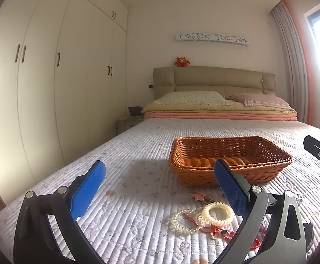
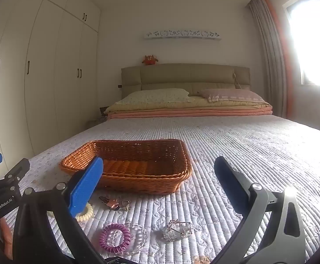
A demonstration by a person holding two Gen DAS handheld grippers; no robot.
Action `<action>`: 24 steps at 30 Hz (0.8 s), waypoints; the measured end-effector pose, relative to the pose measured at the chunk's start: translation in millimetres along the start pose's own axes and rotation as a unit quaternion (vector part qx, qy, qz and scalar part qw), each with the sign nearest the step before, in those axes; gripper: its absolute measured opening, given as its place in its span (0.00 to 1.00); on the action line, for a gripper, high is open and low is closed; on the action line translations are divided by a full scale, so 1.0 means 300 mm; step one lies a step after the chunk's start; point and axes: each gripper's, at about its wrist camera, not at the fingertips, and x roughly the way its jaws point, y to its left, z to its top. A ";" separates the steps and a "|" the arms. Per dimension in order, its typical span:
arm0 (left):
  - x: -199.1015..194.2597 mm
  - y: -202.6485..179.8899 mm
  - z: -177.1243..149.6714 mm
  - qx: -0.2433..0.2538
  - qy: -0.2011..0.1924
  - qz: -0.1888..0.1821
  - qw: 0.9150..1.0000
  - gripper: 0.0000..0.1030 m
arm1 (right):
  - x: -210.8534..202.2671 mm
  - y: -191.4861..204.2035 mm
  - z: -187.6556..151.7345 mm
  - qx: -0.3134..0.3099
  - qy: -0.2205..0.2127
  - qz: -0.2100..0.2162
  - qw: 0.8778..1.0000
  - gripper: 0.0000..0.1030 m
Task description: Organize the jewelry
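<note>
Right under the left gripper (image 1: pixel 160 181) sits a little pile of jewelry on the quilted bedspread (image 1: pixel 138 145): a cream spiral hair tie (image 1: pixel 217 213), a clear beaded bracelet (image 1: pixel 185 222) touching it, some red cord pieces (image 1: pixel 217 233) and a pink star clip (image 1: pixel 197 196) just behind. That gripper's blue pads are spread wide with nothing between them. Over in the right wrist view, the right gripper (image 2: pixel 159 171) is also gaping wide and holding nothing, hovering above a purple spiral hair tie (image 2: pixel 114 237), another clear beaded bracelet (image 2: pixel 139 237) touching it, and a sparkly crystal piece (image 2: pixel 177 233) beside them. A wicker basket (image 2: pixel 138 182) sits just past both piles, and nothing shows inside it from these angles. Further back are the pillows (image 2: pixel 157 95), a padded headboard (image 2: pixel 185 74) with a small red plush toy (image 2: pixel 150 59) on top, and white wardrobes (image 1: pixel 50 77) along the left.
</note>
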 end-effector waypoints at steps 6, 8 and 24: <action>-0.001 0.003 -0.002 -0.001 0.000 0.000 1.000 0.93 | -0.019 0.001 0.003 -0.003 -0.003 -0.001 1.000 0.94; 0.000 0.002 -0.003 0.000 0.000 0.000 1.000 0.93 | -0.012 0.000 0.000 -0.004 -0.004 -0.002 1.000 0.94; 0.004 0.003 -0.009 0.001 0.001 -0.001 1.000 0.93 | -0.004 0.012 0.002 -0.003 0.006 0.002 1.000 0.94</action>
